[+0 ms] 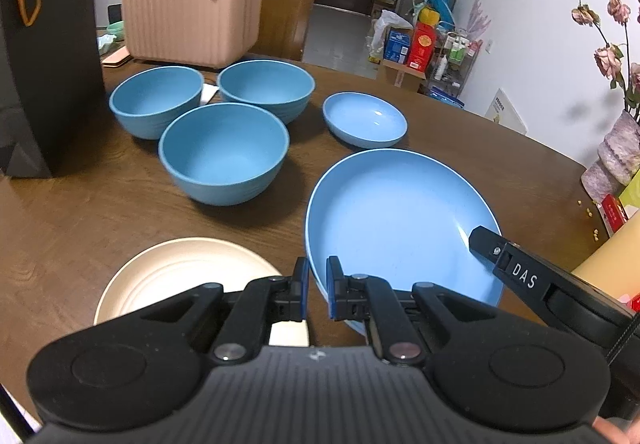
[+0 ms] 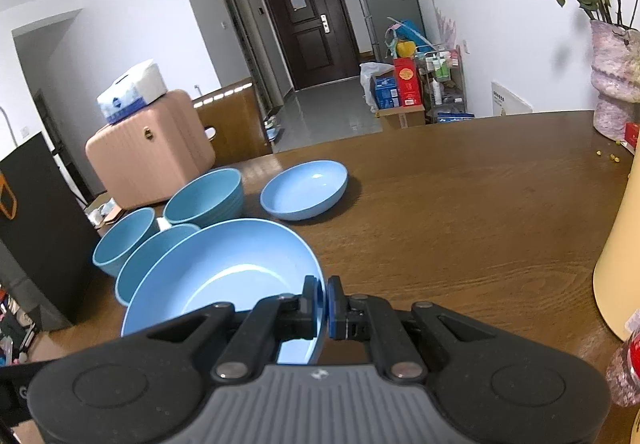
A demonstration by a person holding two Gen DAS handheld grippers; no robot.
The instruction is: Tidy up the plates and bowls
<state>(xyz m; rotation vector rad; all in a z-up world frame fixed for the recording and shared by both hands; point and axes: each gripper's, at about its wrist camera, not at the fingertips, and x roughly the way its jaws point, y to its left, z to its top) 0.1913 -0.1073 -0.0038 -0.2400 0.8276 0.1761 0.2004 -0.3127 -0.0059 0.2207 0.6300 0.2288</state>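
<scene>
Both grippers hold one big round light-blue plate (image 1: 400, 220) by its rim: the left gripper (image 1: 317, 286) has its jaws pinched on the near-left rim, and the right gripper (image 2: 323, 302) has its jaws pinched on the right rim. The plate seems to be lifted a little off the brown wooden table (image 2: 460, 212), near its front edge. Three deep blue bowls (image 1: 224, 152) and a small shallow blue dish (image 1: 365, 119) sit farther back, and a cream round plate (image 1: 180, 272) lies by the front edge.
</scene>
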